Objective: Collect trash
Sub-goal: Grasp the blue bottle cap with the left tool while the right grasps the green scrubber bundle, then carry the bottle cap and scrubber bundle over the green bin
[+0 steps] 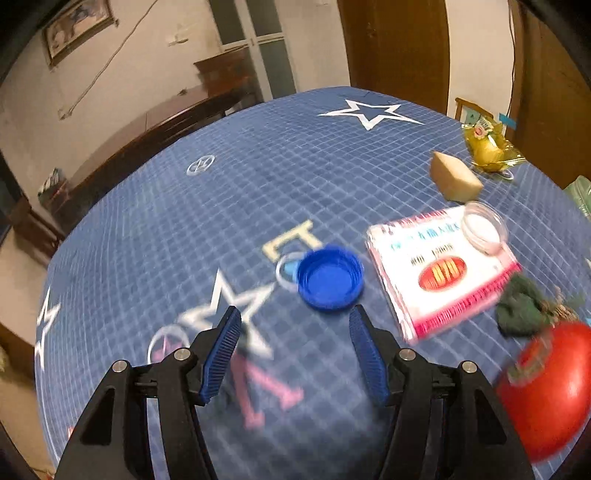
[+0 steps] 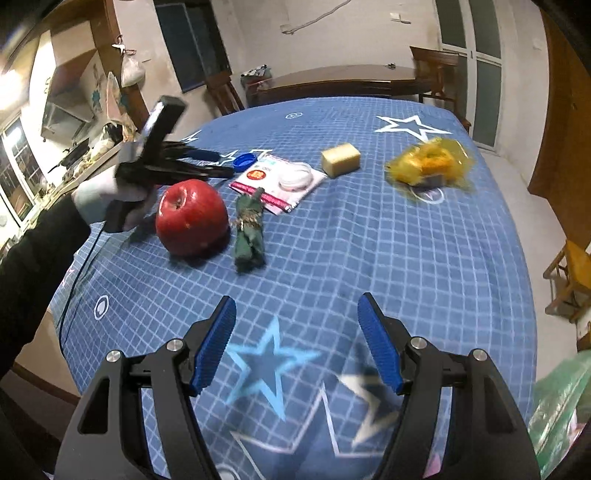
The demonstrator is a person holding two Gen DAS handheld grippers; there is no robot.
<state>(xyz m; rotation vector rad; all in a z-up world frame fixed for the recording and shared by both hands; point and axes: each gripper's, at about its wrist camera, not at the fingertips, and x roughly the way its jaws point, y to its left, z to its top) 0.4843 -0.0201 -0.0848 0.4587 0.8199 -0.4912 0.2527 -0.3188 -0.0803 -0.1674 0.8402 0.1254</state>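
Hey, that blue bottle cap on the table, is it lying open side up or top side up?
Open side up. The left wrist view looks into the blue bottle cap's hollow inside, rim wall all around, on the tablecloth.

Stained pale walls (image 2: 332, 44), dark window (image 2: 192, 44), perhaps a wooden sideboard (image 2: 343, 83)

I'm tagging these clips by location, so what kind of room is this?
Most likely a lived-in room of a home, perhaps a dining or living area. A table under a blue star-patterned cloth holds an apple and scraps, with dark wooden furniture and a framed picture behind.
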